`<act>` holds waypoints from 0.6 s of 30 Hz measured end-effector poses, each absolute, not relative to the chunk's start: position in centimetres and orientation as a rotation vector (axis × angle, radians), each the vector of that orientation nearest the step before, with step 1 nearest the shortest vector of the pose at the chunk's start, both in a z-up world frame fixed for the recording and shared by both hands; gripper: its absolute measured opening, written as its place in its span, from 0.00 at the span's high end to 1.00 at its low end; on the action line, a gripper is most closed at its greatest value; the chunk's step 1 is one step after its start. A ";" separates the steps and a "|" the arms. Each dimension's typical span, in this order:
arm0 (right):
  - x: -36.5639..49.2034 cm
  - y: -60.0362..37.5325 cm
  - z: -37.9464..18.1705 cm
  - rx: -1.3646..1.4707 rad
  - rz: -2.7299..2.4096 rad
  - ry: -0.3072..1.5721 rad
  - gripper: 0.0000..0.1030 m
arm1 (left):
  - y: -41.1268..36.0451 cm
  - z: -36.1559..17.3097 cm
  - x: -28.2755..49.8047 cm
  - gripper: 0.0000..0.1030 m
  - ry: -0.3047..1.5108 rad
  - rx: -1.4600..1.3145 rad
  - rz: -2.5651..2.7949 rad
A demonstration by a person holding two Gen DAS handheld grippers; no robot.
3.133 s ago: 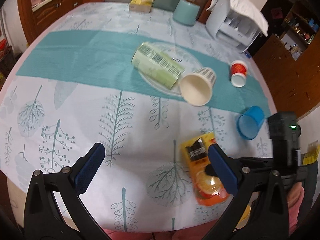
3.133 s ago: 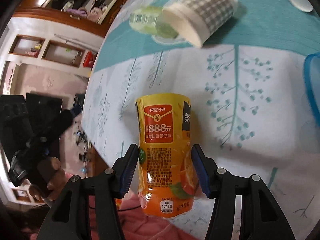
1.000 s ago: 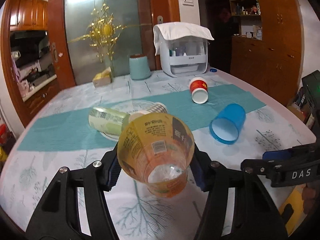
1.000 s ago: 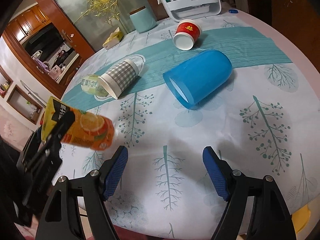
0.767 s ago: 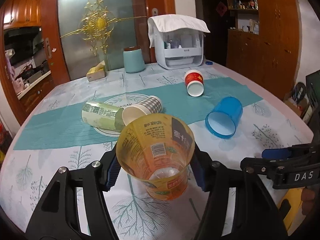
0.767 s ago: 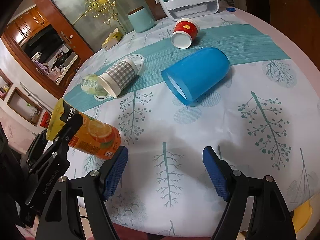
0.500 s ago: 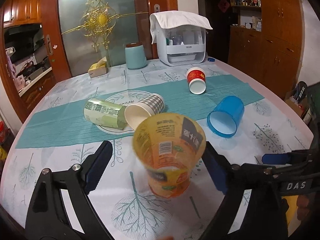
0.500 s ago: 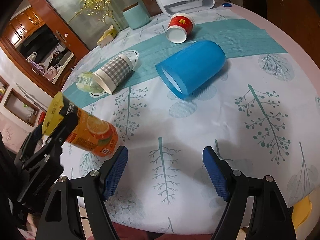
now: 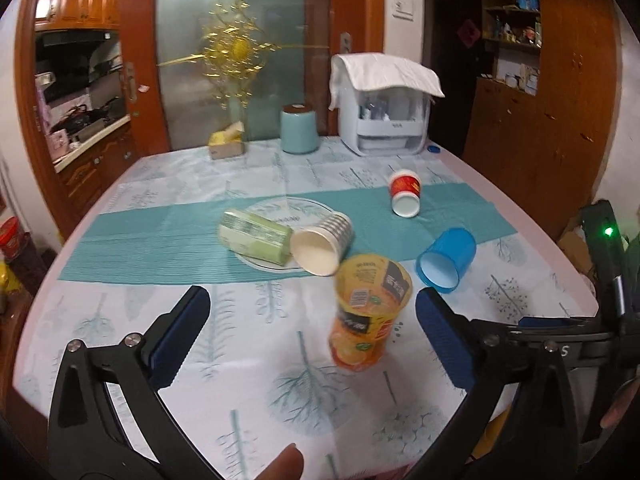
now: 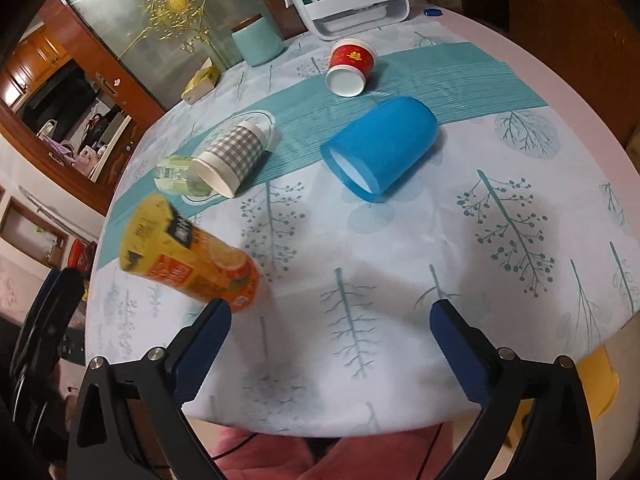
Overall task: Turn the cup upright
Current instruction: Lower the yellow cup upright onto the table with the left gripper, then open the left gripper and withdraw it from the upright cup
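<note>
The orange and yellow juice cup [image 9: 366, 314] stands mouth up on the tree-print tablecloth, between my open left gripper's [image 9: 312, 334] jaws and touching neither. It also shows in the right wrist view [image 10: 186, 256], left of my right gripper [image 10: 330, 338], which is open and empty. The cup is slightly blurred.
Several cups lie on their sides further back: a blue one [image 9: 446, 260] [image 10: 380, 148], a checked white one [image 9: 322, 242] [image 10: 230, 160], a green one [image 9: 254, 236], a red one [image 9: 405, 196] [image 10: 350, 66]. A teal canister [image 9: 298, 130] and a white covered rack [image 9: 384, 108] stand at the far edge.
My left gripper opened, let go of the orange cup and drew back. The cup now stands on the table. The right gripper stayed open and barely moved.
</note>
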State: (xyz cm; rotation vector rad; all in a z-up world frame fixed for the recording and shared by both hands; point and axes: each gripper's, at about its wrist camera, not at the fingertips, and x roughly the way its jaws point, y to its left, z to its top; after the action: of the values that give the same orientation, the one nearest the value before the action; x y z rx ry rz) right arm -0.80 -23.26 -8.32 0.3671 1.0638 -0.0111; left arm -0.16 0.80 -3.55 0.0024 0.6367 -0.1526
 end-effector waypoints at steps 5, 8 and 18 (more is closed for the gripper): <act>-1.3 -20.3 -4.5 0.239 0.008 0.995 0.01 | 3.3 -1.4 -0.4 0.01 0.758 -0.075 -0.057; -2.0 -19.1 -1.6 0.209 0.010 0.938 0.00 | 4.5 -1.1 0.9 0.01 0.912 -0.126 -0.039; -5.0 -18.2 5.0 0.215 -0.001 0.812 0.00 | 7.7 -1.2 2.8 0.01 0.974 -0.277 0.107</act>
State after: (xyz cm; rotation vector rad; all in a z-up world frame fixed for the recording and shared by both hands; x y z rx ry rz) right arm -5.01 -18.22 5.02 0.2150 0.8123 -0.0014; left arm 2.82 7.66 -1.17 -0.2768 0.9742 0.1065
